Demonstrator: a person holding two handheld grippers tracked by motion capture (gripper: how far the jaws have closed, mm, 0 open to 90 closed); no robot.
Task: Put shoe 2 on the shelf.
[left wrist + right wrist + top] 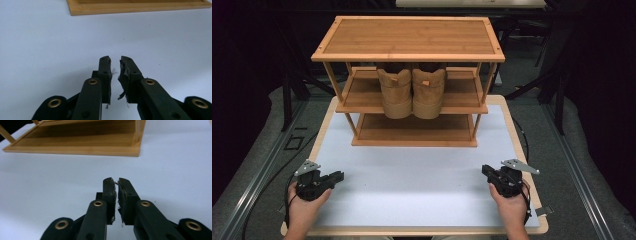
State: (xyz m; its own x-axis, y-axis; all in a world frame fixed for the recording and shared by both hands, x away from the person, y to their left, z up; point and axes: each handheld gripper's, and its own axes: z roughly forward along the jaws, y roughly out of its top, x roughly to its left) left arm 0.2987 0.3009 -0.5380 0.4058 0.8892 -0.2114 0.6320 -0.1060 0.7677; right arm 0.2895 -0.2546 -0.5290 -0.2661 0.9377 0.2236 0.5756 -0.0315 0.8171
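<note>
A three-shelf bamboo shoe rack (409, 37) stands at the back middle of the white table (412, 175). A pair of tan boots (412, 92) sits side by side on its middle shelf, heels toward me. My left gripper (338, 176) rests low at the table's front left, held by a hand. In the left gripper view its jaws (115, 60) are shut to a thin slit with nothing between them. My right gripper (486, 171) is at the front right, its jaws (117, 180) also shut and empty. Both grippers are well short of the rack.
The rack's bottom shelf (75, 143) lies ahead of the right gripper, and its front edge (135, 6) shows in the left gripper view. White tabletop stretches between the grippers and the rack. The table's wooden edge (527, 165) is close beside the right gripper.
</note>
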